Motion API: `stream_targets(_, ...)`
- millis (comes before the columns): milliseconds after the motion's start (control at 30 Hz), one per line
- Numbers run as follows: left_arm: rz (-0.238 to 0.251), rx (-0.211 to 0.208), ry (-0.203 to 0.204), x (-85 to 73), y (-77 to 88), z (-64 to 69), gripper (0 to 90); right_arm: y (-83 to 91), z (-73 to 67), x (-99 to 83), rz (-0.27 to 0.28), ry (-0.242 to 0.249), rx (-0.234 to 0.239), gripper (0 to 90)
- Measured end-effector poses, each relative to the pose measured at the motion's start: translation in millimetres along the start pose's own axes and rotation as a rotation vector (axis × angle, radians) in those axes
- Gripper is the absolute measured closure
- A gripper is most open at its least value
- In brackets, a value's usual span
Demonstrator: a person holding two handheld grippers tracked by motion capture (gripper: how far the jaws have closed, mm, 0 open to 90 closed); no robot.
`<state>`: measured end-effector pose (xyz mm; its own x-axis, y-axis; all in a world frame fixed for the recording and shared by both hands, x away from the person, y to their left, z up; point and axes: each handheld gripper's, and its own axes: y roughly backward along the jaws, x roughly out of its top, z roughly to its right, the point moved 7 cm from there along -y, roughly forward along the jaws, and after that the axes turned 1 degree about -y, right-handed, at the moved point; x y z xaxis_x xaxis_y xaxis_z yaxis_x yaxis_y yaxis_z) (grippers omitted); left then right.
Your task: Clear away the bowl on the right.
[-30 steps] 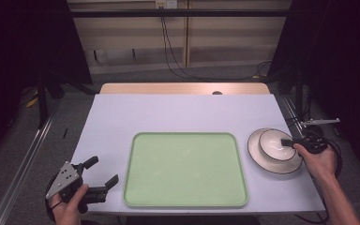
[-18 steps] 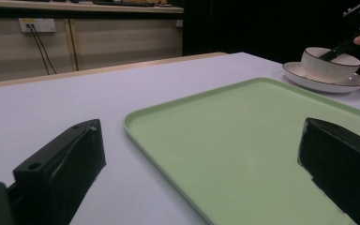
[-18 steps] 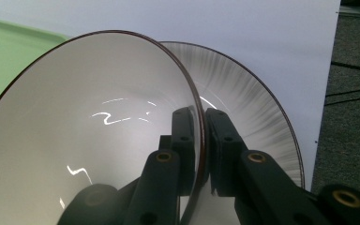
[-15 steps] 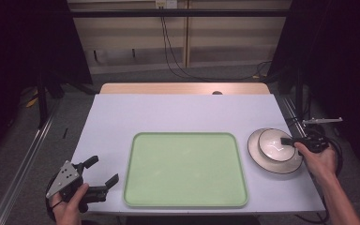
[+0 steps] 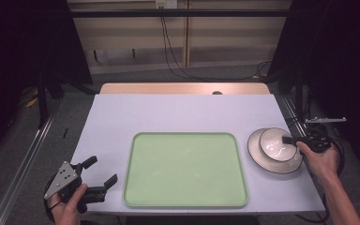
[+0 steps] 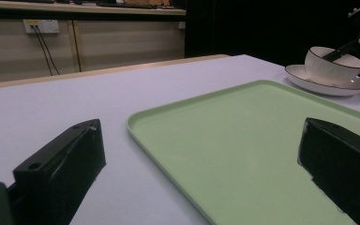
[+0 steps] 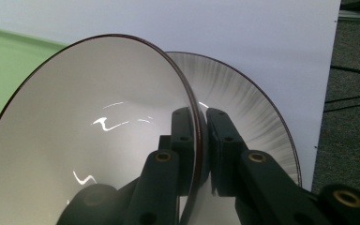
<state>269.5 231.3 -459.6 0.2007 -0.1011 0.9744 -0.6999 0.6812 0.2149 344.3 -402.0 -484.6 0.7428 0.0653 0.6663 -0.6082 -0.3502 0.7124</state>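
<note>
Sitting inside a wider plate (image 5: 258, 157) near the right edge of the counter (image 5: 183, 112), a small white bowl (image 5: 275, 144) with a dark rim is the thing being handled. The right hand-held gripper (image 5: 291, 140) has closed on the bowl's wall: in the right gripper view one jaw lies inside the bowl (image 7: 89, 140) and the other outside, with the thin rim pinched between them, a hold that suits lifting the bowl by its edge without touching the plate (image 7: 243, 98) beneath. The bowl appears to rest upright in the plate, not yet lifted, as far as the high view shows. The person's right hand (image 5: 321, 157) comes in from the counter's right side, so the jaws meet the near right part of the rim. Just left of the plate, in the middle of the counter, lies a large pale green tray (image 5: 185, 168), bare, and probably where the bowl is meant to go. Far off at the near left corner, the left hand-held gripper (image 5: 102, 177) waits with its jaws wide apart and nothing between them, aimed across the tray (image 6: 243, 140) toward the bowl (image 6: 330, 63), seemingly kept clear until needed.
</note>
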Motion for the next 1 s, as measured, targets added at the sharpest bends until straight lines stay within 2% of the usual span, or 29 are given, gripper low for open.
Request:
stream_targets(67,0.006,-0.01,0.0,0.6,-0.1,0.8,1.0,1.1,-0.9,0.8,0.004,-0.007,0.004,82.5)
stream_targets(200,0.01,-0.003,-0.007,2.4,0.9,1.3,1.0,6.3,-2.6,3.1,0.03,-0.012,0.016,82.5)
stream_targets(467,0.014,0.003,-0.001,2.3,1.4,0.4,1.0,8.2,-3.8,1.7,0.03,-0.016,0.024,82.4)
stream_targets(567,0.012,0.003,0.0,1.9,1.3,0.4,1.0,9.4,-5.1,3.4,0.047,-0.012,0.038,82.5)
stream_targets(867,0.015,-0.004,0.002,2.4,2.0,1.4,1.0,11.0,-16.5,6.3,0.039,0.004,0.072,82.4)
stream_targets(1000,0.017,-0.003,-0.004,3.0,3.0,1.8,1.0,14.6,-17.8,6.7,0.052,-0.004,0.082,82.4)
